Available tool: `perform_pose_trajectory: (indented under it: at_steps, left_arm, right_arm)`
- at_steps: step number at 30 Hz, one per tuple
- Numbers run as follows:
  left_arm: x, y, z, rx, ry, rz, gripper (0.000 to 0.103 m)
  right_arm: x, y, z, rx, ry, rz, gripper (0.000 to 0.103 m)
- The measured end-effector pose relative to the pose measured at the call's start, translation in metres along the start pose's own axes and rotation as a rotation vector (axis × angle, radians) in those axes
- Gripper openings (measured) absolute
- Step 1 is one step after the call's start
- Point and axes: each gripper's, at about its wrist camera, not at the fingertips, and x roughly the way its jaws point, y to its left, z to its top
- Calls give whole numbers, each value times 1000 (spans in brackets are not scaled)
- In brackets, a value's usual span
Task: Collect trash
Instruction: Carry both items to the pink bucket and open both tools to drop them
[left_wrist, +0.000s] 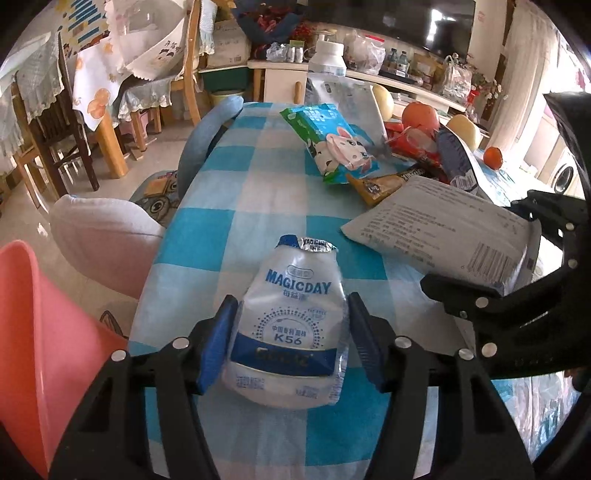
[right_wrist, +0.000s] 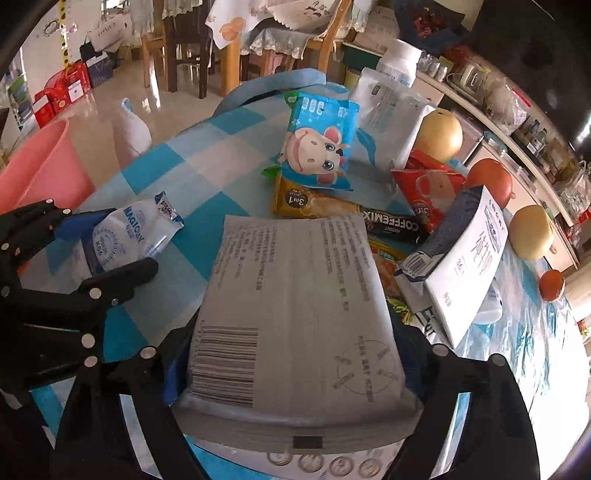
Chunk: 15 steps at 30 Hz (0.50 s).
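A white MAGICDAY pouch (left_wrist: 297, 273) lies flat on the blue-checked tablecloth (left_wrist: 236, 192). My left gripper (left_wrist: 292, 297) straddles its lower half, and both blue pads (left_wrist: 221, 332) touch its sides. In the right wrist view the same pouch (right_wrist: 125, 236) sits between the left gripper's fingers (right_wrist: 125, 277). A grey printed package with a barcode (right_wrist: 295, 314) fills the span of my right gripper (right_wrist: 295, 339). One blue pad (right_wrist: 173, 369) presses its left edge; the other finger is hidden behind it. In the left wrist view this package (left_wrist: 443, 229) sits between the right gripper's black fingers (left_wrist: 461, 291).
A pile lies beyond: a blue cow-print snack bag (right_wrist: 317, 147), a coffee-mix sachet (right_wrist: 332, 210), a red packet (right_wrist: 428, 188), white bags, a tilted blue-and-white pack (right_wrist: 465, 258), pears and oranges. A pink basin (left_wrist: 37, 314) stands at the table's left edge, by chairs.
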Motion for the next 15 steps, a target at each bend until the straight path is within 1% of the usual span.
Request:
perform_pose_trajectory:
  at_steps: [2,6,11,15]
  left_arm:
    - [-1,1,0,-5,1,-2,61]
    - [-11,6,4,-36,-31,-2,61]
    - [-31,13,10,-77,-92,-10,61]
    - [-53,23,14,-116,-151,-16,61]
  right_arm:
    - [-5,-1,-1,8,-20,-9,84]
    - [-19,-4,-2,39,-59,-19,83]
    - [-44,-1,0,61,-116,-21,82]
    - [-66,7,5,61,-162,-4,81]
